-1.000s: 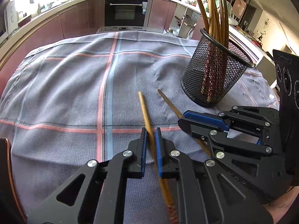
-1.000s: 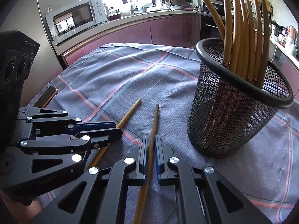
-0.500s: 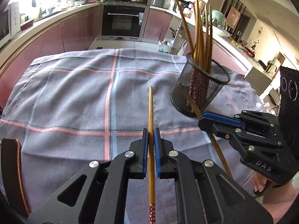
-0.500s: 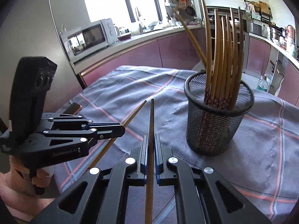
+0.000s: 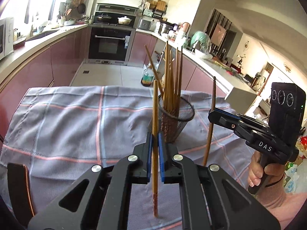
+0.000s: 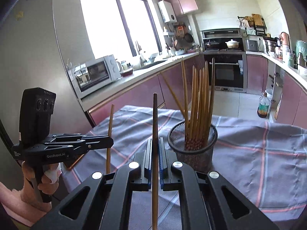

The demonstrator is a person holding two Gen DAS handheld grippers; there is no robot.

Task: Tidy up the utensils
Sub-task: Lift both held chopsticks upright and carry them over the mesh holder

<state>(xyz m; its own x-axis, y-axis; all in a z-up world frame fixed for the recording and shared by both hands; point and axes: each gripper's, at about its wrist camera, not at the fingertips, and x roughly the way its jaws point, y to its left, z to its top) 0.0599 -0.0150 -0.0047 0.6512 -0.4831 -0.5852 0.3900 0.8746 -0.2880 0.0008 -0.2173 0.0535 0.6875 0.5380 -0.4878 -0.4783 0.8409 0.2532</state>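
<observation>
1. Table surface: a grey-blue checked cloth [image 5: 67,126] with pink and pale blue stripes covers the table. At the left edge of the left wrist view, the dark curved top of a chair back [image 5: 18,182] stands beside the table.
2. Left gripper [image 5: 155,140]: the two blue-padded fingers [image 5: 149,153] stand narrow, clamped on a single light bamboo chopstick [image 5: 155,115]. The chopstick runs nearly upright between the pads; its red patterned end [image 5: 155,201] hangs below the fingers, clear of the cloth, and its plain end points upward.
3. Mesh holder [image 5: 178,120]: a black wire-mesh cup stands upright on the cloth, just beyond the left gripper and to its right. It contains a bundle of chopsticks [image 5: 170,80], patterned ends down, plain ends fanned out above the rim.
4. Right gripper [image 6: 155,147]: seen side-on in the left wrist view, right of the holder. Its fingers are likewise narrow, clamped on a second, darker chopstick [image 6: 155,134] held nearly upright and raised above the table.
5. Relative position: both grippers sit on the near side of the holder, one to each side, apart from it and from each other.
6. A person's hand [image 5: 262,170] grips the right gripper's handle at the far right
</observation>
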